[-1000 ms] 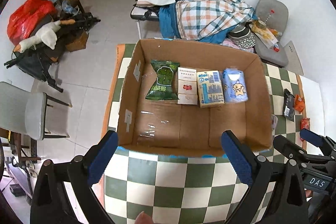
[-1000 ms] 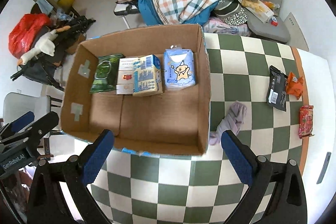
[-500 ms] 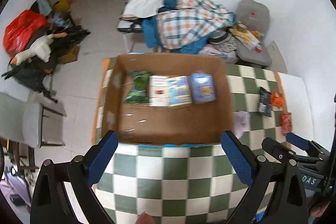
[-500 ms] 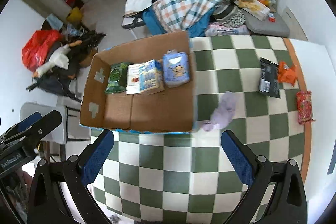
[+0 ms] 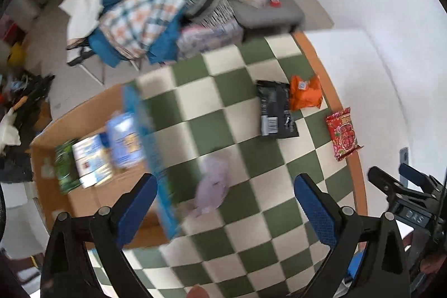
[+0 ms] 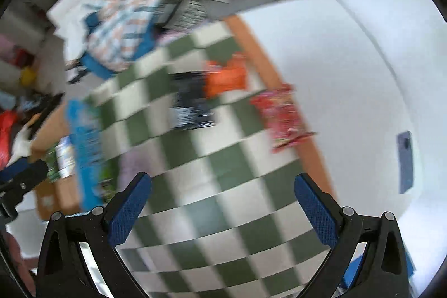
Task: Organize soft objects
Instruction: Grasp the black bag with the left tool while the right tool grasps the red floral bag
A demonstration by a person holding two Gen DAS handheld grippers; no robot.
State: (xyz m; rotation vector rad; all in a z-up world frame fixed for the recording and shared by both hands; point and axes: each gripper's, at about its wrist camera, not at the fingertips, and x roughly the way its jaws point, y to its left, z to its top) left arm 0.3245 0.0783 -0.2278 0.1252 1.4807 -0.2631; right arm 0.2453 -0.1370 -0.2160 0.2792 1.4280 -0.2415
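**Both grippers spread wide above the checkered table, nothing held**

Much of what I see is smeared. My right wrist view is blurred throughout, and in my left wrist view the cardboard box point(image 5: 83, 203) and the packs inside it are streaked; I can tell a green pack point(image 5: 64, 166) and a blue one point(image 5: 124, 140), but no print. The box's near wall is cut off behind my left gripper's finger.

My left gripper point(image 5: 226, 207) is spread wide with nothing between its blue textured pads. My right gripper point(image 6: 223, 207) is likewise spread and empty.

The soft lilac cloth point(image 5: 212, 187) lies crumpled on the green-and-white checked table point(image 5: 251, 242), just beside the box's blue-taped right wall. Farther off lie three flat, glossy packets: a black packet point(image 5: 275, 109), a crinkled orange packet point(image 5: 306, 92) touching it, and a red packet point(image 5: 344, 133) lying across the table's orange edge band.

The squares between the cloth and the packets are bare. Beyond the orange band the surface is plain white.
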